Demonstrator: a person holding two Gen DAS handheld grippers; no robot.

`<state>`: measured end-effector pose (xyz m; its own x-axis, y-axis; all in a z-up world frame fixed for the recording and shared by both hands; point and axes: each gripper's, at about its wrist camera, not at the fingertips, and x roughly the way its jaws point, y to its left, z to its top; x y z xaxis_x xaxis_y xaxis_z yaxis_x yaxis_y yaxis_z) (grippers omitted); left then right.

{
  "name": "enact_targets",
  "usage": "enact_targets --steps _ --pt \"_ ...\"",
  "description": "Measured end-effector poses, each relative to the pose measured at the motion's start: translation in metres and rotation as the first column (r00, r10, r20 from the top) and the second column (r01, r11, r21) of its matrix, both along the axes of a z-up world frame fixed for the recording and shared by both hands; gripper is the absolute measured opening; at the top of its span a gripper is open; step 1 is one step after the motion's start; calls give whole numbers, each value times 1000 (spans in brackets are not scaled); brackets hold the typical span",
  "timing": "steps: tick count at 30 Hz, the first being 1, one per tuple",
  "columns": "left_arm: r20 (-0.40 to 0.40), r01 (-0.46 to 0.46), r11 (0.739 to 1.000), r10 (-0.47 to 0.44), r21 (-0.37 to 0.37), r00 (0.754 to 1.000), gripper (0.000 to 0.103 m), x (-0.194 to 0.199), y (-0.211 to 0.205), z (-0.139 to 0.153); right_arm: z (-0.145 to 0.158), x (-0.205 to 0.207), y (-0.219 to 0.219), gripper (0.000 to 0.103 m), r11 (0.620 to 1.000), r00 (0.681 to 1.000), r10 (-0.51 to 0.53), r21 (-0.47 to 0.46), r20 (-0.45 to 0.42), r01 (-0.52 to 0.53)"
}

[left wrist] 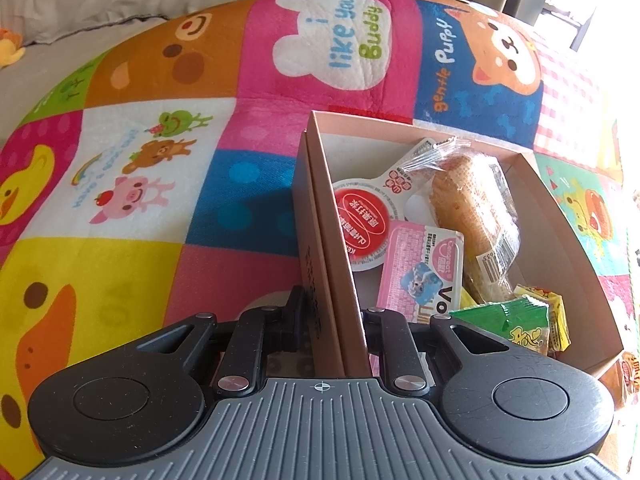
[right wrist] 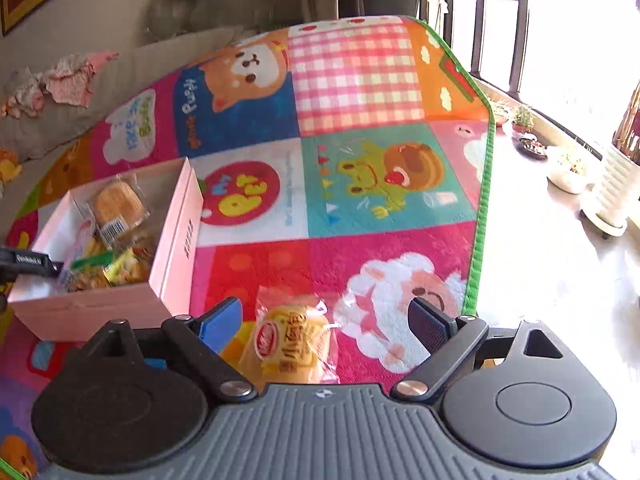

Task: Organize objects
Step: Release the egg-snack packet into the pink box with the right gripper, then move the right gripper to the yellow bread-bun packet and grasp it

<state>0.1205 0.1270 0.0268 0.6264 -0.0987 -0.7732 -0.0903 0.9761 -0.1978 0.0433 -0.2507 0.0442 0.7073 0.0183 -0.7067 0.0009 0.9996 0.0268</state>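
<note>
A pink cardboard box (left wrist: 560, 216) sits on the colourful play mat and holds several snack packs: a wrapped bread roll (left wrist: 472, 216), a red-lidded cup (left wrist: 362, 224), a pink pack (left wrist: 420, 268) and green and yellow sachets (left wrist: 516, 320). My left gripper (left wrist: 334, 320) is shut on the box's left wall (left wrist: 332, 240). The box also shows in the right wrist view (right wrist: 176, 248). My right gripper (right wrist: 326, 320) is open, and a wrapped yellow cake pack (right wrist: 294, 340) lies on the mat between its fingers.
The play mat (right wrist: 360, 92) covers the floor, with its green edge (right wrist: 480, 200) at the right. Beyond it are bare floor, small plant pots (right wrist: 568, 172) and a white vase (right wrist: 612, 196) by the window. A grey sofa (left wrist: 100, 12) stands behind the mat.
</note>
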Motion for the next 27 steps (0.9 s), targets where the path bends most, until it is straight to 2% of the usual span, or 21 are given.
enact_targets --steps 5,11,12,13,27 --pt "-9 3 1000 -3 29 1000 21 1 -5 1 -26 -4 4 94 998 999 -6 64 -46 9" --pt "-10 5 1000 -5 30 1000 21 0 -5 1 -46 2 27 94 998 994 22 62 -104 -15" --pt "-8 6 1000 -6 30 1000 21 0 -5 1 -47 -1 31 93 999 995 18 30 -93 -16" --pt "-7 8 1000 -8 30 1000 21 0 -5 0 -48 -4 34 86 1000 996 17 1 -85 -17" --pt "7 30 998 -31 61 1000 21 -2 -8 0 -49 -71 26 87 1000 998 30 2 -49 -30"
